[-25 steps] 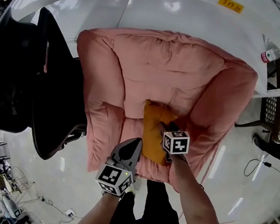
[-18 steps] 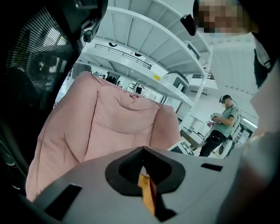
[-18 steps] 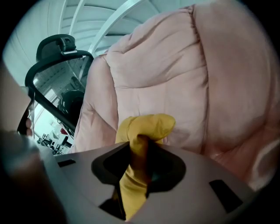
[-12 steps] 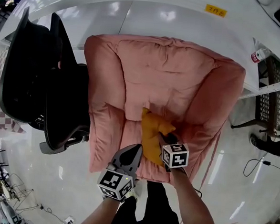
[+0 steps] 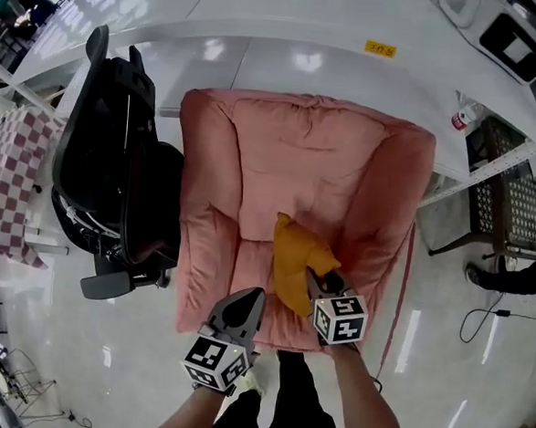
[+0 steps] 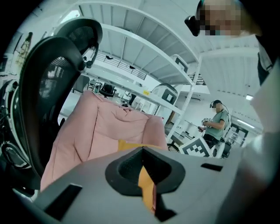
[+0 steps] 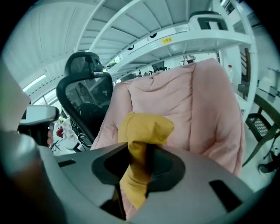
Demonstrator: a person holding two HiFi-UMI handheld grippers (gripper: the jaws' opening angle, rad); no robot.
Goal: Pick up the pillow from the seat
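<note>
A yellow pillow (image 5: 294,256) hangs bunched over the seat of a pink padded armchair (image 5: 299,156). My right gripper (image 5: 323,282) is shut on the pillow's near right edge, and the fabric is pinched between its jaws. In the right gripper view the pillow (image 7: 146,127) bulges above the right gripper (image 7: 138,168) and a fold droops below it. My left gripper (image 5: 253,295) hovers over the seat's front edge, just left of the pillow, shut and empty. In the left gripper view a strip of the pillow (image 6: 131,145) shows beyond the left gripper (image 6: 143,175).
A black office chair (image 5: 115,170) stands close against the armchair's left arm. A white shelf unit (image 5: 289,45) runs behind. At the right stand a mesh-seated chair (image 5: 516,203) and a bottle (image 5: 462,117), and a cable (image 5: 485,315) lies on the floor. A person (image 6: 217,122) stands far off.
The pillow lay flat on the seat; now it is bunched up and lifted, with my right gripper closed on its edge. The left gripper has barely moved.
</note>
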